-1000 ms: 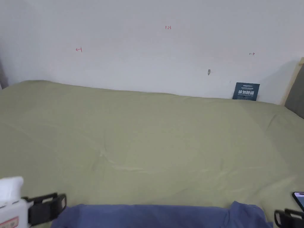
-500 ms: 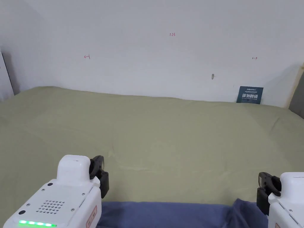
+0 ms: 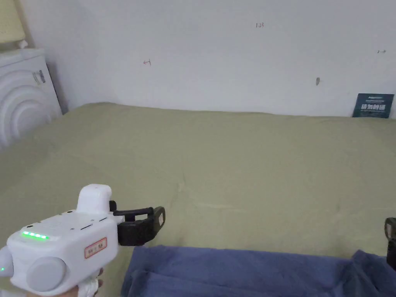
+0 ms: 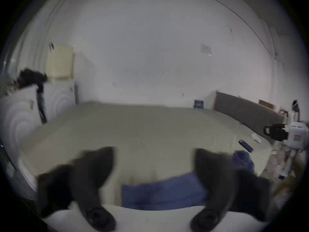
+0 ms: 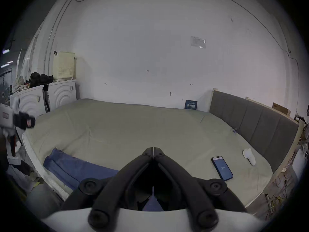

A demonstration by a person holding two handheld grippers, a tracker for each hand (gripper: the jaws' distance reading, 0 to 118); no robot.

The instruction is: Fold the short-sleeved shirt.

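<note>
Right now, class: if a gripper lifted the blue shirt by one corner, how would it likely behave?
The blue shirt would probably droop: it lies in soft folds along the bed's near edge. It looks thin, so likely light. Its layers may slide apart.

Our left gripper [image 3: 154,222] has swung sideways above the shirt's [image 3: 239,268] left edge, and our right gripper [image 3: 391,241] has slid out toward the right.
</note>
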